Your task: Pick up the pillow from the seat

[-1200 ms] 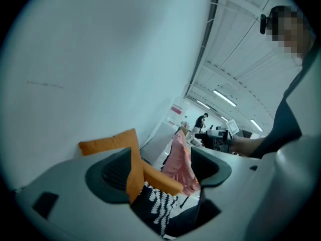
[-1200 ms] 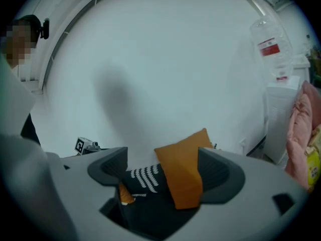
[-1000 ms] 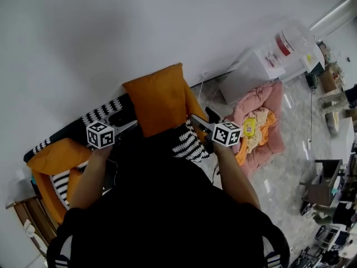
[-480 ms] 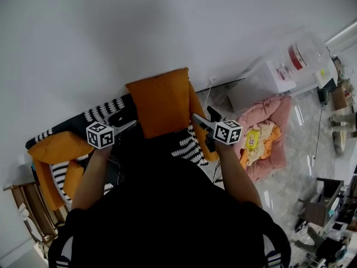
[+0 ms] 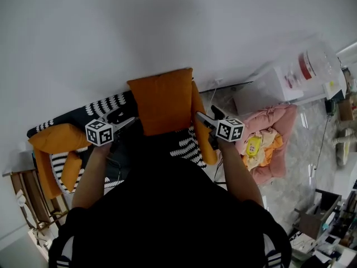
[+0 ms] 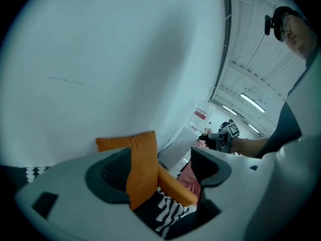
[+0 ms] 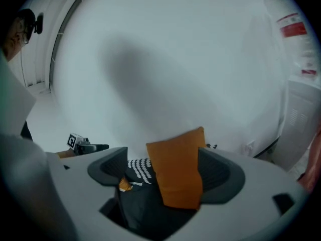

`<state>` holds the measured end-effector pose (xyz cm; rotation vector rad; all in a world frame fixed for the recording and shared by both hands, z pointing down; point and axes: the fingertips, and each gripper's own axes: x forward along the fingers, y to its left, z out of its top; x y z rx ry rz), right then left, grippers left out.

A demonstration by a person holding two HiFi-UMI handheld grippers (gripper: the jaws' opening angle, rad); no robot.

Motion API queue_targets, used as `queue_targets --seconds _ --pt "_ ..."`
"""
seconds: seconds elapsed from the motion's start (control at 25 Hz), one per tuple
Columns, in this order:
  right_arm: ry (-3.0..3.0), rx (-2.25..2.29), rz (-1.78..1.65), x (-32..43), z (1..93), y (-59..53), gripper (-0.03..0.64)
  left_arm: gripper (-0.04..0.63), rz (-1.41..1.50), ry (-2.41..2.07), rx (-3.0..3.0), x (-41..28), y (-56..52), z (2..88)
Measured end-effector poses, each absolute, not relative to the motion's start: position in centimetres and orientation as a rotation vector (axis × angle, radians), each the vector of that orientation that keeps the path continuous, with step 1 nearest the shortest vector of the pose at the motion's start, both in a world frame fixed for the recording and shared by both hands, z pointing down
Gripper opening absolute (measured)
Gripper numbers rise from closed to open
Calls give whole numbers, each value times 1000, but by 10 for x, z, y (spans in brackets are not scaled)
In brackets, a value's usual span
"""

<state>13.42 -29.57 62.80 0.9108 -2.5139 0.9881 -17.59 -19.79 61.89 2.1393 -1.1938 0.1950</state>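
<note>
An orange pillow (image 5: 163, 100) stands upright against the white wall, above the black-and-white striped seat (image 5: 187, 145). My left gripper (image 5: 127, 123) is at its lower left edge and my right gripper (image 5: 202, 119) at its lower right edge. In the left gripper view the pillow (image 6: 141, 169) hangs between the wide jaws of the left gripper (image 6: 160, 157), lying on one pad with a gap to the other. In the right gripper view the pillow (image 7: 175, 172) lies against one pad of the right gripper (image 7: 165, 162) and is apart from the other. My body hides its lower edge.
Another orange cushion (image 5: 56, 138) lies at the sofa's left end, and an orange arm (image 5: 203, 135) bounds its right side. A pink pet bed (image 5: 273, 130) and a white appliance (image 5: 290, 77) stand on the floor to the right. A wooden side table (image 5: 25, 205) is at the far left.
The head view has swung, so the sofa and floor things shifted in the picture. The pillow and both grippers keep the same relation; the jaws have not moved.
</note>
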Motion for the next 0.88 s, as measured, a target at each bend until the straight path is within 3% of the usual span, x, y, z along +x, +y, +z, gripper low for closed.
queue_targets --seconds 0.88 --pt "-2385 788 975 125 698 -366 425 379 232 -1256 1990 -193 -242 679"
